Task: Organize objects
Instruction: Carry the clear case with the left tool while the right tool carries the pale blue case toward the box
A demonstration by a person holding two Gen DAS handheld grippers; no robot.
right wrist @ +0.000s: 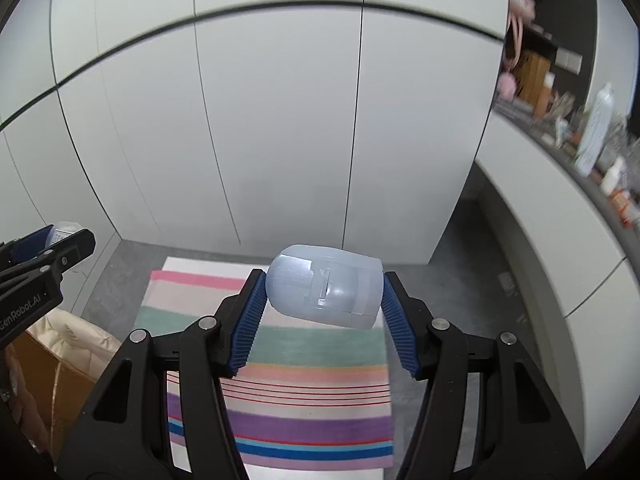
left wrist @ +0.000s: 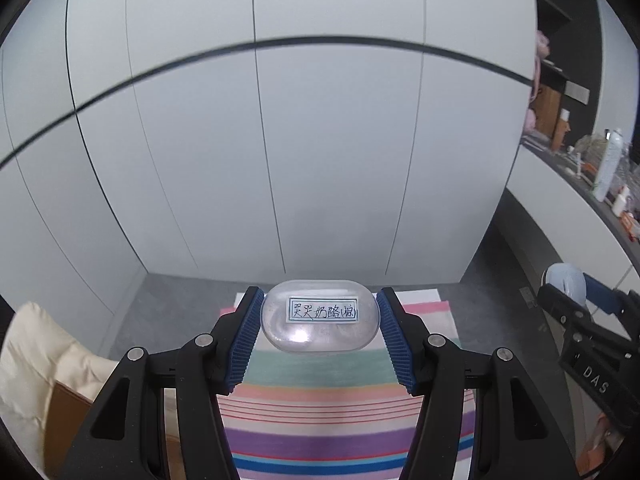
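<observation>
Both picked, none placed | my left tool (left wrist: 319,322) grips labelled clear case (left wrist: 320,314) | my right tool (right wrist: 323,294) clamps pale blue container (right wrist: 324,292) | both aloft over striped cloth (left wrist: 320,420), placing remains

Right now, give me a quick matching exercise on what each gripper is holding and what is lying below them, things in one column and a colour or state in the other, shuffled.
Things:
1. clear container
2. pale blue container
3. cloth
4. cushion

Descriptions:
A. cream-coloured, lower left in the left wrist view
B. clamped in the left gripper, a handwritten label facing the camera
C. striped in pink, green, purple and blue
D. clamped in the right gripper, tilted on its side

Pairs: 1-B, 2-D, 3-C, 4-A
</observation>
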